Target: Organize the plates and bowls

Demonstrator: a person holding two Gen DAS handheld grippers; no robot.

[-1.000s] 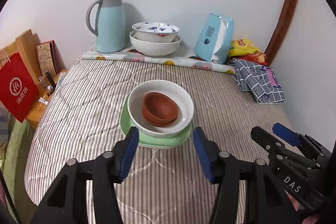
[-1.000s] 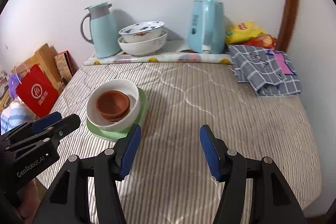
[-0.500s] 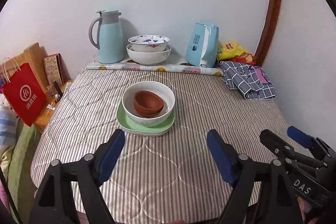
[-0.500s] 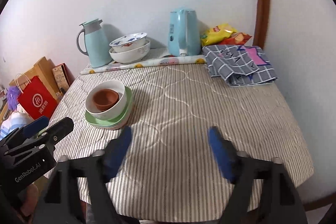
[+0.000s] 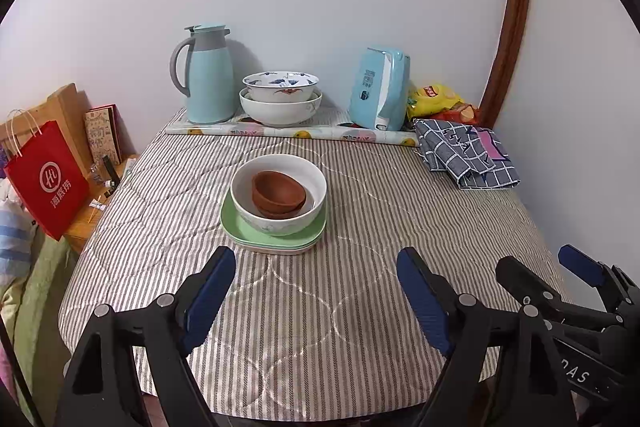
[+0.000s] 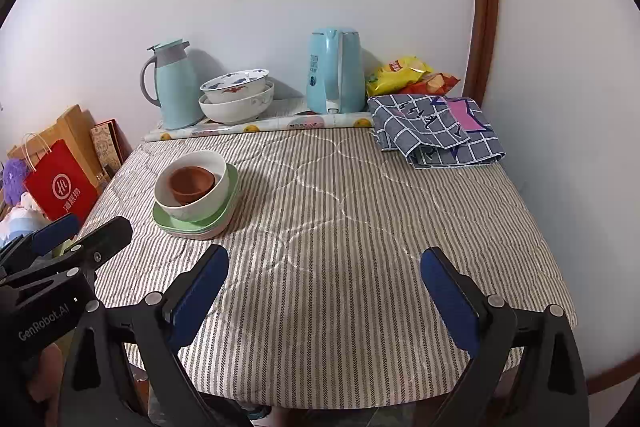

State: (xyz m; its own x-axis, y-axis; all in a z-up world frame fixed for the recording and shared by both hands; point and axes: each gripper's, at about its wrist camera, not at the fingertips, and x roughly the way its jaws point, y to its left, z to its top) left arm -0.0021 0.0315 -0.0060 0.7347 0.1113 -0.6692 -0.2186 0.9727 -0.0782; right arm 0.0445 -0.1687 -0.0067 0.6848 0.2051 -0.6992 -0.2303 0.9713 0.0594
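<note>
Two grippers hover with jaws wide and empty, having just been opening: left gripper (image 5: 316,287), right gripper (image 6: 324,287). Beyond the left jaws, the brown bowl (image 5: 279,191) sits in the white bowl (image 5: 280,199) on green plates (image 5: 256,237) on the tabletop (image 5: 360,307).

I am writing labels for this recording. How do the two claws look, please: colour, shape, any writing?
Both are black plastic claws with two long angled fingers, blue pads on the inner faces and silver screws at the joints. The left claw has "GenRobot.AI" in white on its side; the right claw shows white letters "DAS". No cables or sleeves are visible.
</note>
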